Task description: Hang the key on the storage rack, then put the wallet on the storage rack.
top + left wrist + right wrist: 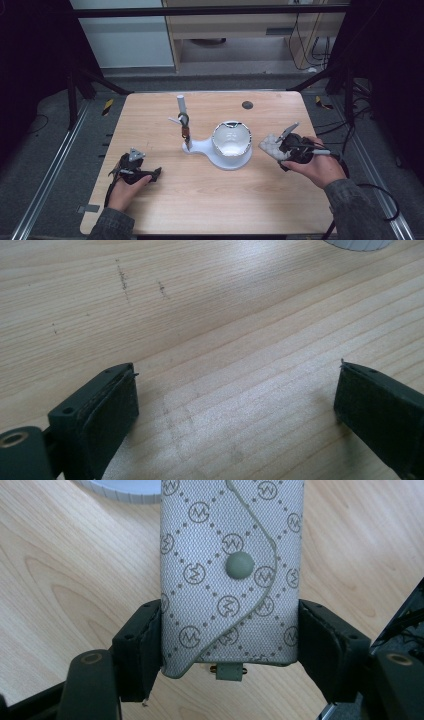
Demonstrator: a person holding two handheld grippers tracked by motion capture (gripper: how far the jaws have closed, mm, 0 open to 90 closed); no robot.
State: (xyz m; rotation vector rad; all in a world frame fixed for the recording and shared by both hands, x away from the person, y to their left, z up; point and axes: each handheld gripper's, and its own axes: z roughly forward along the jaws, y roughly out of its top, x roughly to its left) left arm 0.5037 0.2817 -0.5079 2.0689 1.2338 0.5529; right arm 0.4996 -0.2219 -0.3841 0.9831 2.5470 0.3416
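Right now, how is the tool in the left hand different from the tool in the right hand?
The left tool stands open with nothing but bare table between its black jaws; the right tool is shut on a grey patterned pouch. In the high view the left tool rests low on the wood at the table's left, while the right tool is beside the white bowl. Both are black and held by a hand.

key pouch point(230, 575) | grey monogrammed fabric | snap-flap closed | clamped, above table
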